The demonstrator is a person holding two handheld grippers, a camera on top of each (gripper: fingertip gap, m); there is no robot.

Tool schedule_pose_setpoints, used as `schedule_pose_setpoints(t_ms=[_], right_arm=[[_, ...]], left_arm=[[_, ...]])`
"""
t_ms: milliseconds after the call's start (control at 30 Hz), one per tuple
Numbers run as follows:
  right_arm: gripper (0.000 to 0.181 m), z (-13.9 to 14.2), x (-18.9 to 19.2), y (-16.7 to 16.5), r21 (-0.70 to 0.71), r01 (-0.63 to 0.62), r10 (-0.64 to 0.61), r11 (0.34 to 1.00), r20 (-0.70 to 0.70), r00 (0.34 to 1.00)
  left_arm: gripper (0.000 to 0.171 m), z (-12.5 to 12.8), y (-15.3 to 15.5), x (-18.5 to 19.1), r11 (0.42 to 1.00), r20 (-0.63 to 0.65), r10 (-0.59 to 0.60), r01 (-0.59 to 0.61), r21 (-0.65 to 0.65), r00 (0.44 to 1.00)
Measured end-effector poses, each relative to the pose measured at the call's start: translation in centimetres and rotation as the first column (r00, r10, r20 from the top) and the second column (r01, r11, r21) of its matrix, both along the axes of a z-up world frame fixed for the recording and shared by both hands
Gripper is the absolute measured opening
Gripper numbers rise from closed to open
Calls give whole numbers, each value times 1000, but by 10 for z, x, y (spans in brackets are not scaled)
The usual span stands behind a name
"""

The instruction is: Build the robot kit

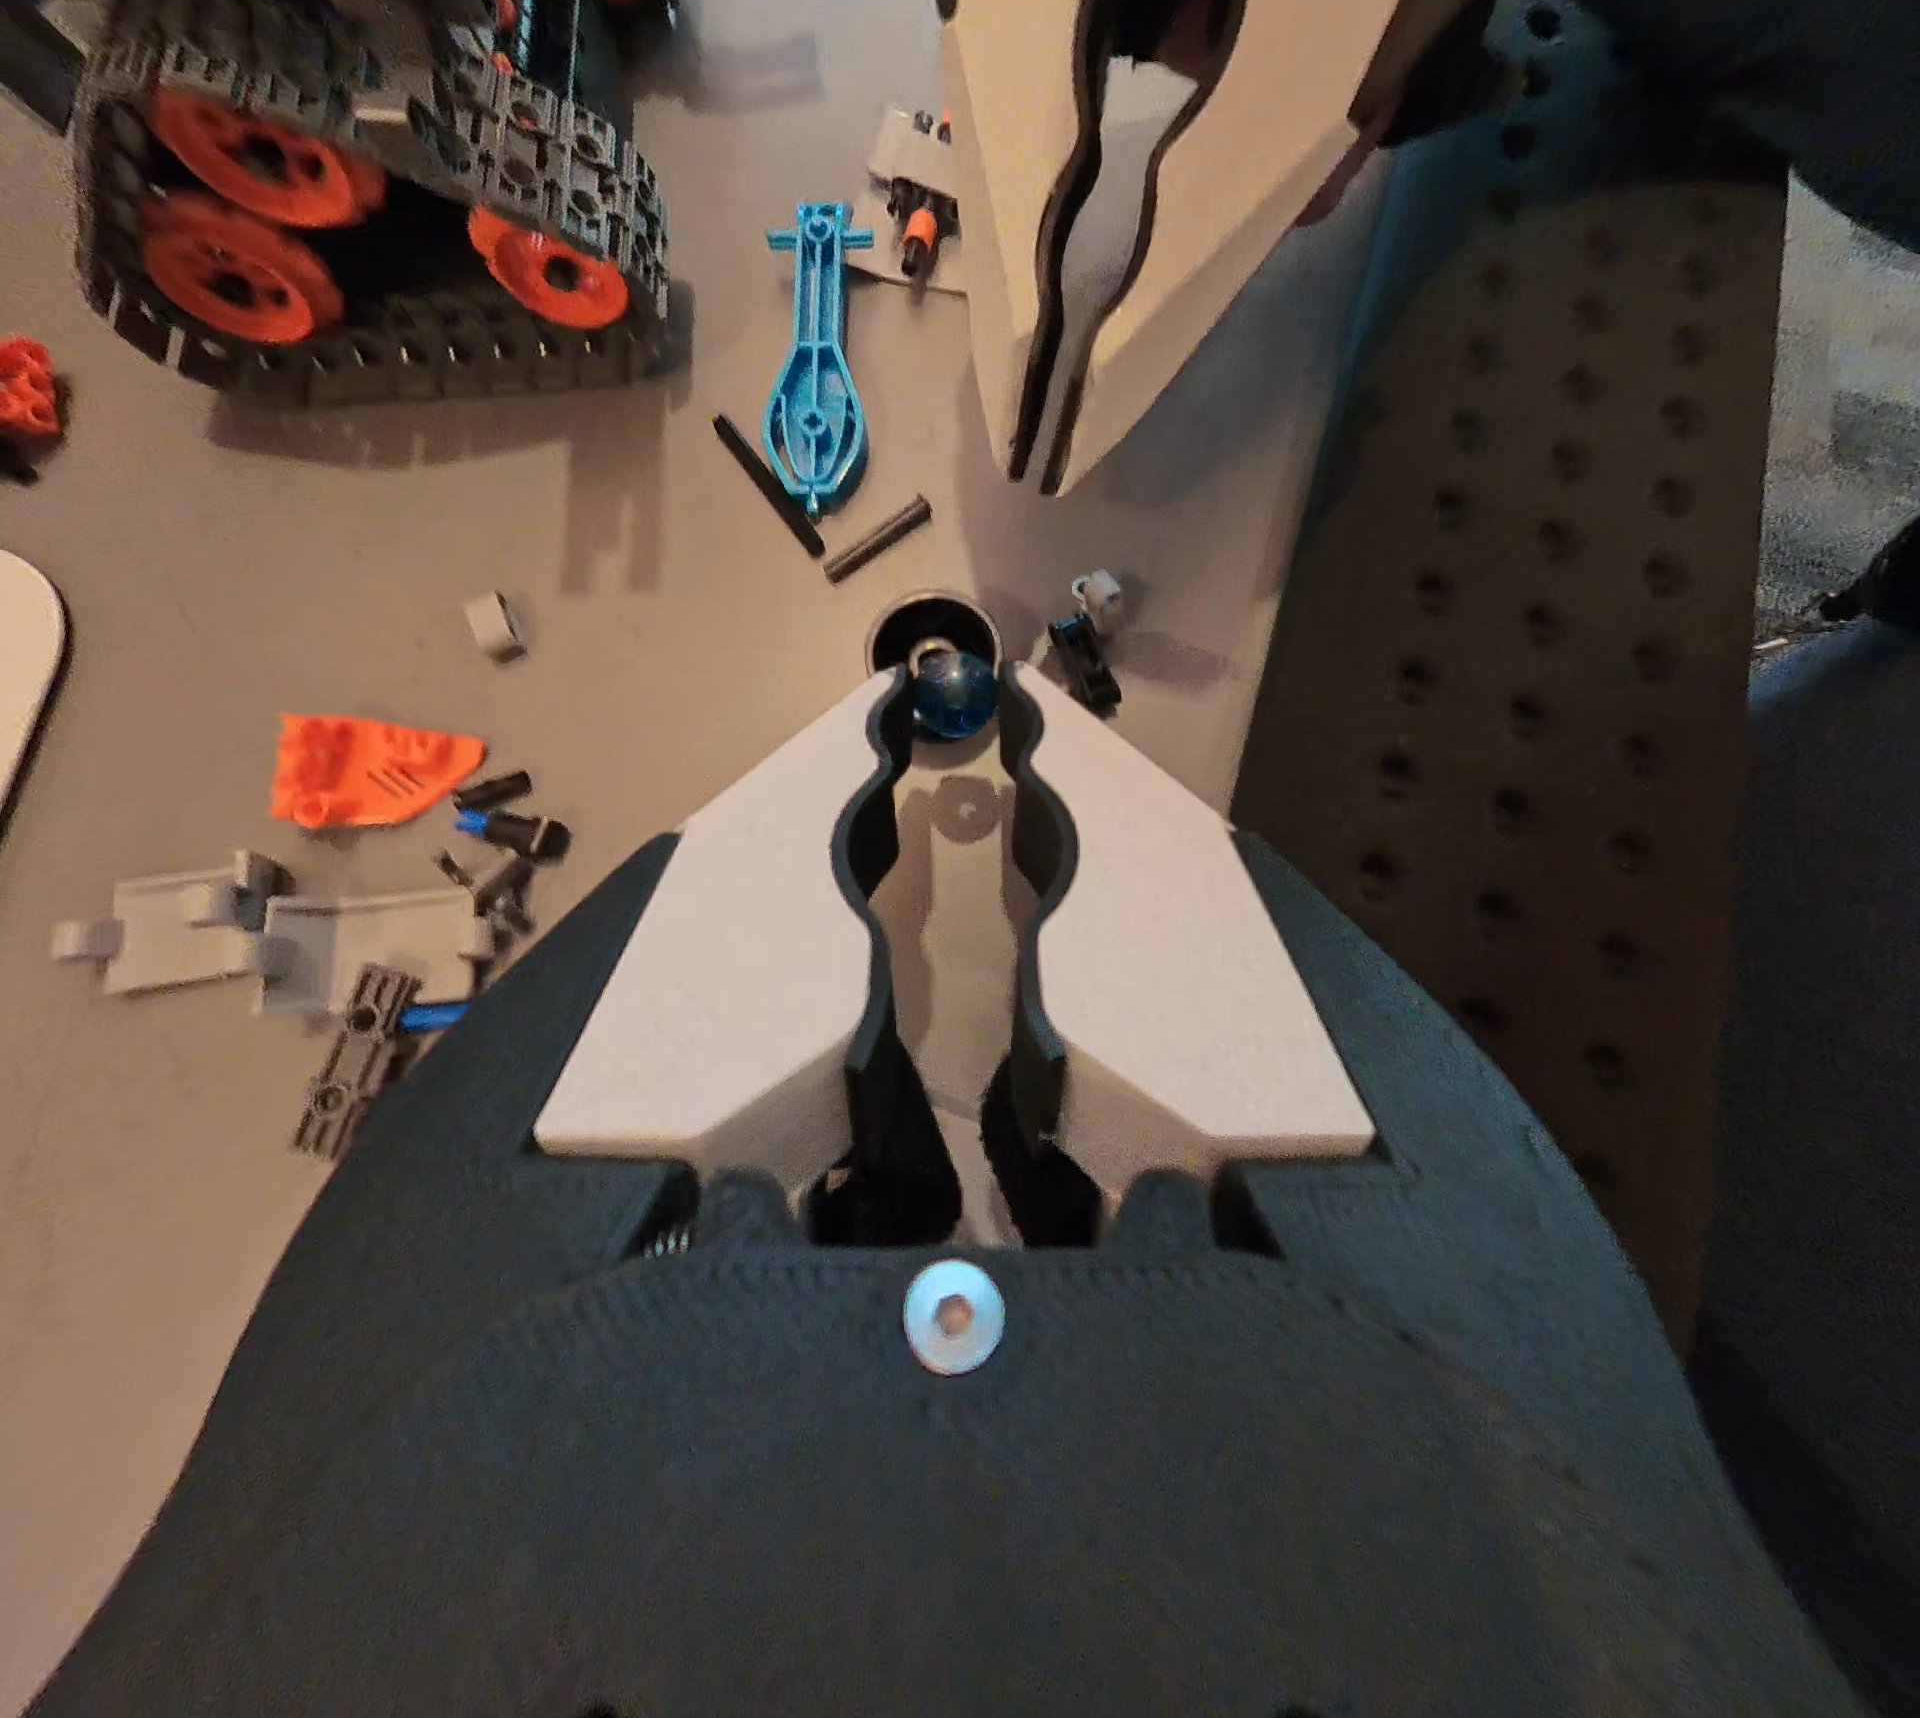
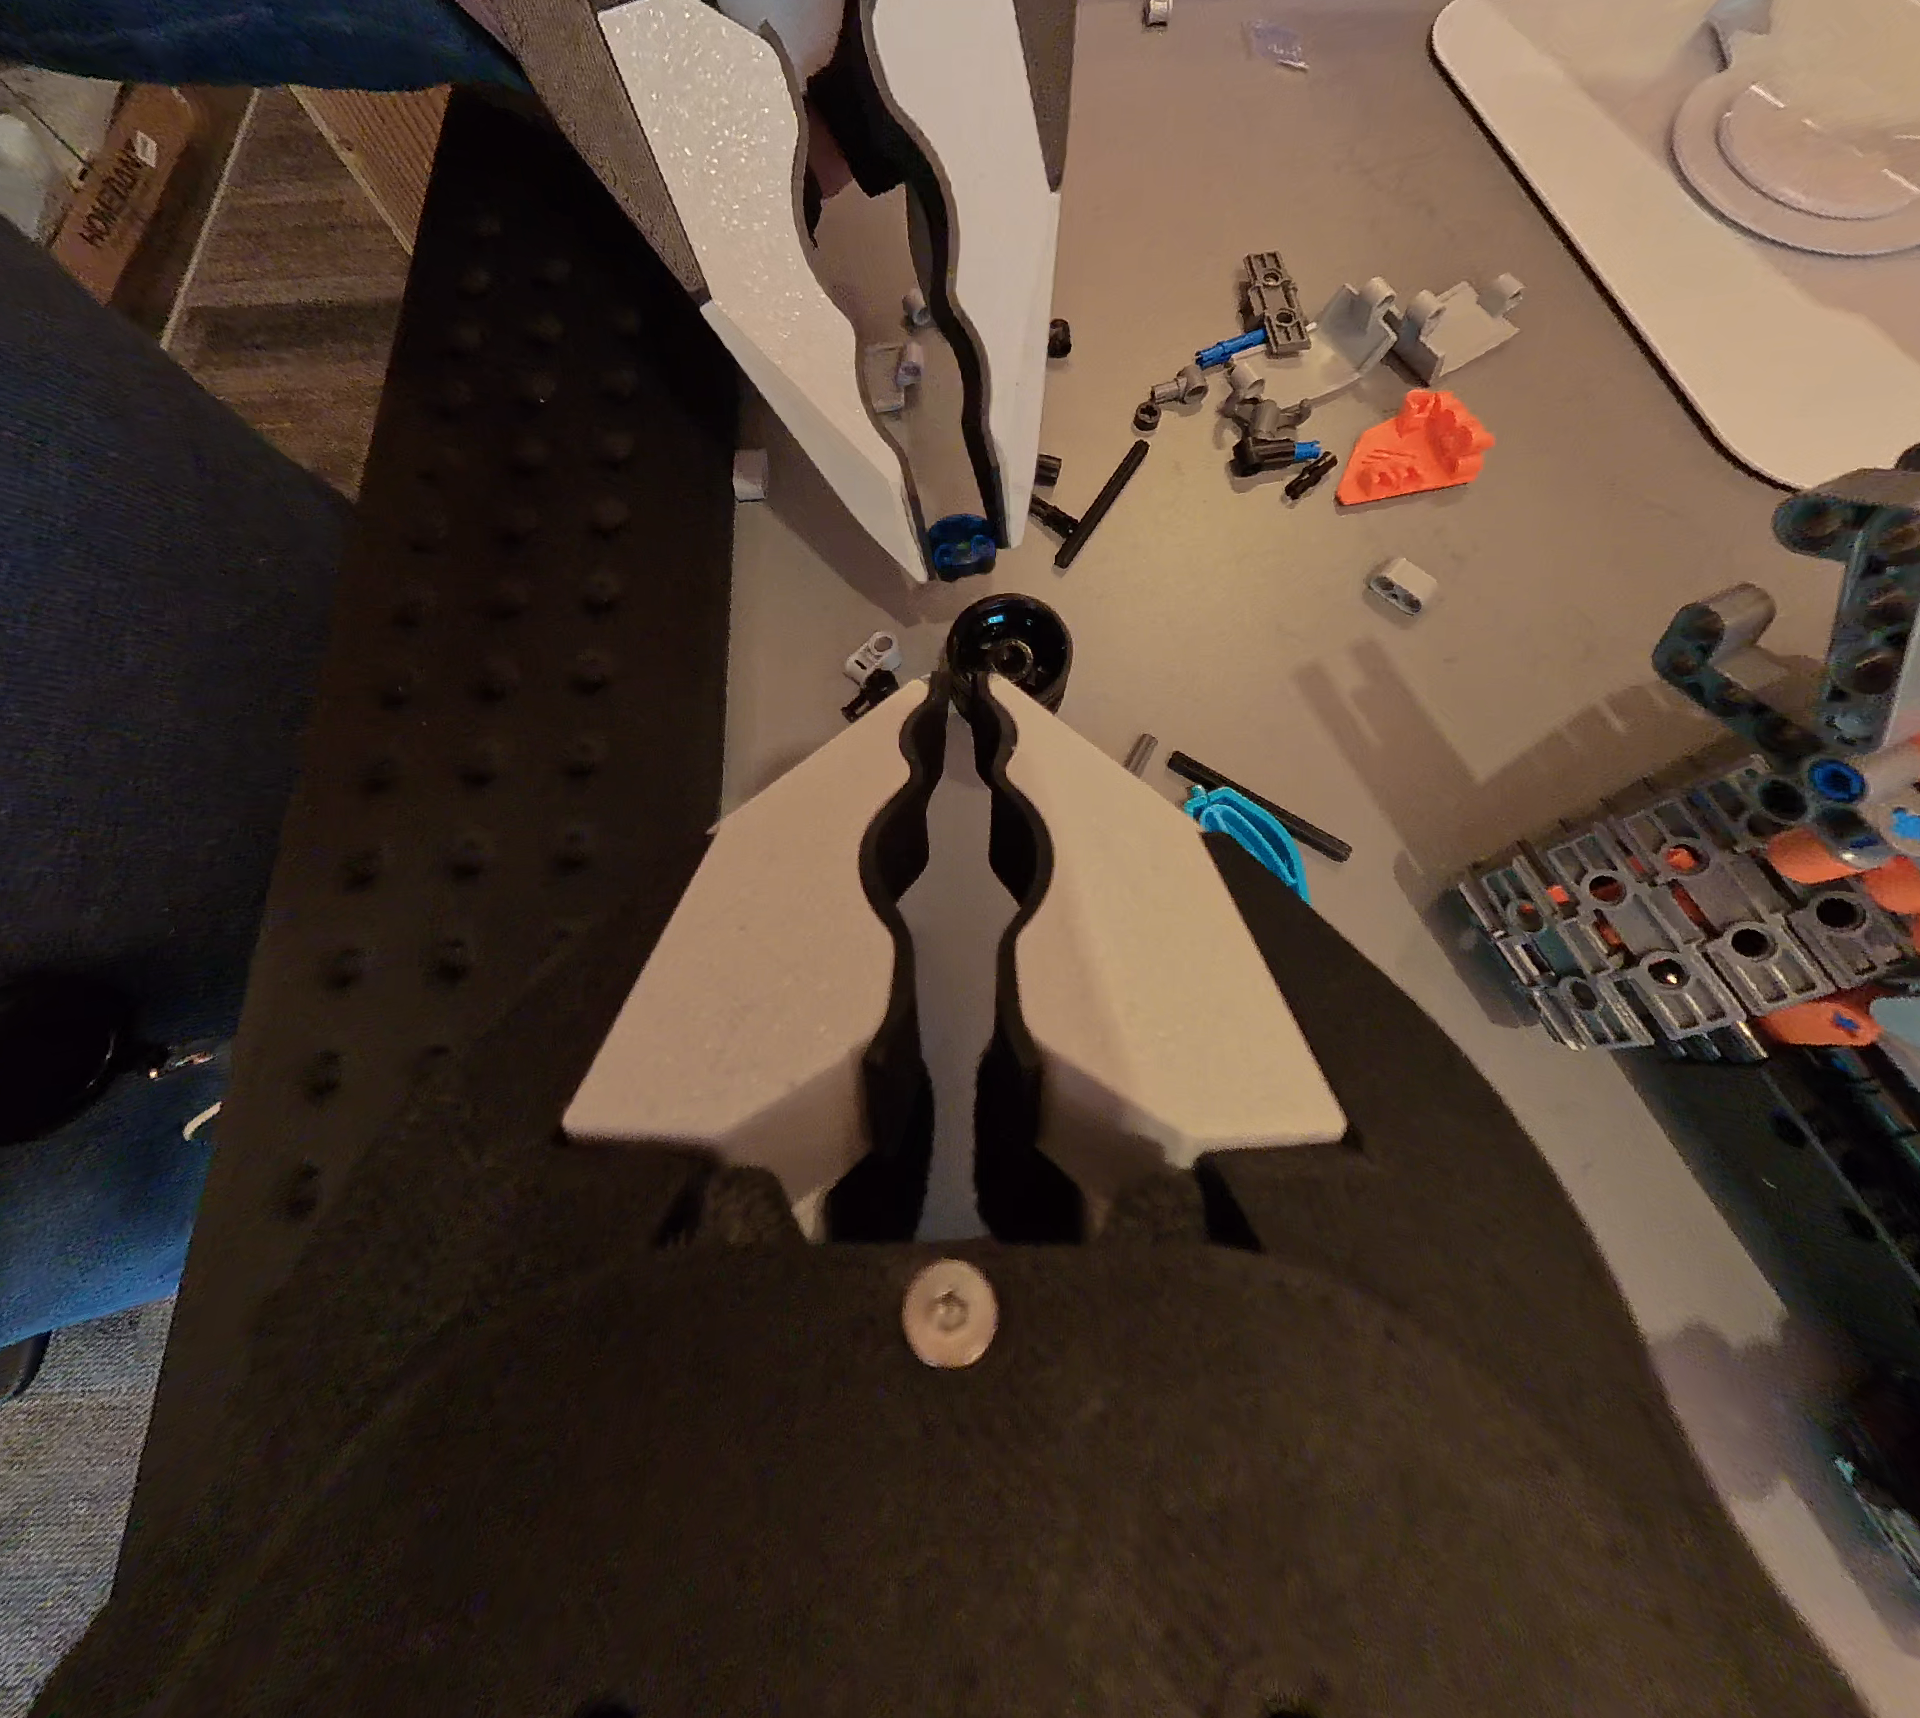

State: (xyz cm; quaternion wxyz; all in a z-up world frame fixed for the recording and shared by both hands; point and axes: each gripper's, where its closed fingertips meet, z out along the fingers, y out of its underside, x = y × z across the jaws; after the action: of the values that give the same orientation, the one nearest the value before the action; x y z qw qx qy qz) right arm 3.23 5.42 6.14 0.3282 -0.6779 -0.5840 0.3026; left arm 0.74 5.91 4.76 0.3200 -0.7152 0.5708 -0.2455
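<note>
Two grippers meet tip to tip: in the left wrist view the left gripper (image 1: 954, 700) pinches a small translucent blue ball-shaped plastic piece (image 1: 952, 696), apparently steadying it against the black round wheel-like piece (image 1: 935, 635) just ahead, which in the right wrist view the right gripper (image 2: 968, 687) clamps by its rim (image 2: 1006, 648).

We are looking down close from each wrist at the grey table (image 1: 312, 629), facing opposite ways, both views sharing the small black wheel (image 2: 1006, 652) and blue ball (image 1: 954, 698).
</note>
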Motion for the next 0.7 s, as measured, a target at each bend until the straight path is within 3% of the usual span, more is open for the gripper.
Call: schedule_pose_setpoints(t_ms=[200,600,700], right_arm=[[2,0,0,1,5,3,-3,1000,-5,1000],[1,-2,0,1,-1,5,-5,1000,-6,1000],[0,-2,1,2,-3,8,-8,1000,-5,1000]], left_arm=[[14,-17,8,12,997,-127,-49,56,58,991],[15,-20,7,17,997,-116,-76,78,9,990],[23,-20,9,15,998,-104,-67,69,11,992]])
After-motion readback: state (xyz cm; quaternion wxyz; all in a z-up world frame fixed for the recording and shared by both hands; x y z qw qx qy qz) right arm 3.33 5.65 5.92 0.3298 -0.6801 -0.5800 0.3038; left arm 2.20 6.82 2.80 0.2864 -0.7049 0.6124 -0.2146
